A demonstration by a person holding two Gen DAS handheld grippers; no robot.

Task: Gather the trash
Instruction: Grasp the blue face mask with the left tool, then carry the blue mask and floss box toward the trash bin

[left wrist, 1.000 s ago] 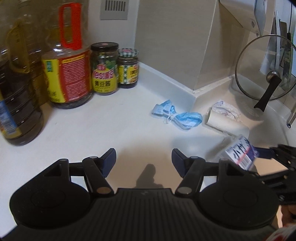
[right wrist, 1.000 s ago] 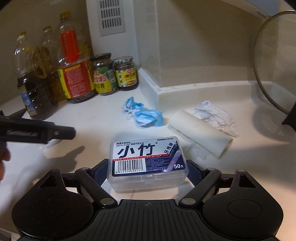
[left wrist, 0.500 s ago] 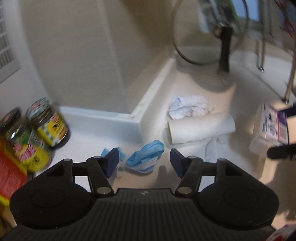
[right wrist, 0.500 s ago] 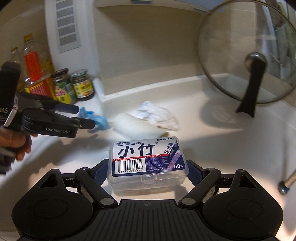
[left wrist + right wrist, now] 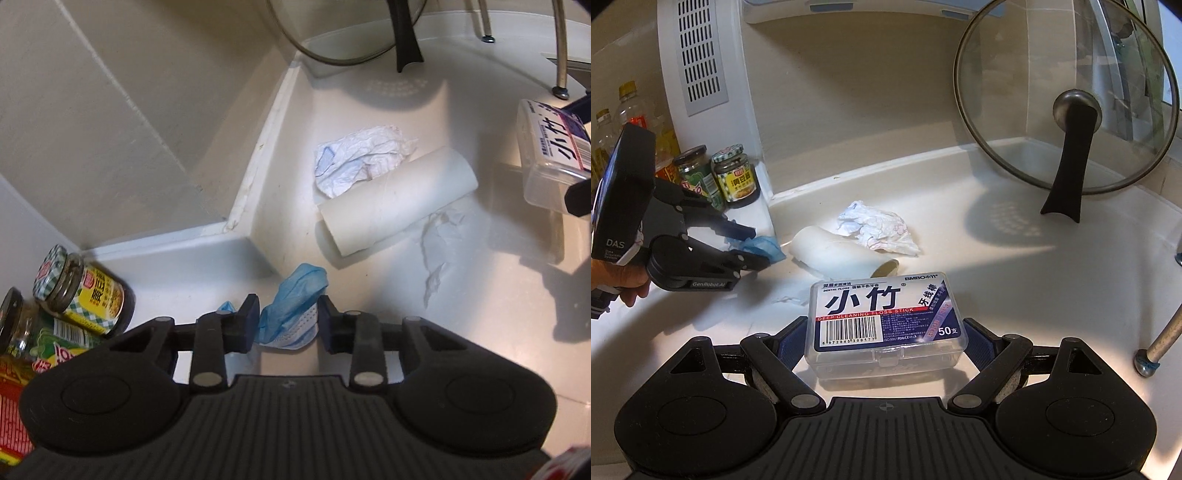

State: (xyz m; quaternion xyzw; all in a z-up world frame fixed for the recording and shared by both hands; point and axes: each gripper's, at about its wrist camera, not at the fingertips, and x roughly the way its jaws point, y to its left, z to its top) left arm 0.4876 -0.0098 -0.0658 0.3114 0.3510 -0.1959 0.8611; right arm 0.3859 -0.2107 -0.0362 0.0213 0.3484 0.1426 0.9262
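Item one: crumpled blue pleated fabric face mask (image 5: pixel 295 306), on the white countertop (image 5: pixel 480 314) beside the cardboard tube (image 5: pixel 397 208); my left gripper (image 5: pixel 286 325) has just been closing, its pads clamping the mask. Item two: clear hard-plastic floss-stick box (image 5: pixel 886 325), labelled "DEEP CLEANING FLOSS STICK", "BMBO", "50", nearer me than the tube, clasped in my right gripper (image 5: pixel 886 336). Beyond the tube: crinkled white tissue (image 5: pixel 358 158).

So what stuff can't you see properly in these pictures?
- Blue face mask: left view, its lower end hides behind the left claw.
- Oil bottles: right view, left claw's black body covers them; labels unreadable.
- Floss box: left view, cut off by the edge.
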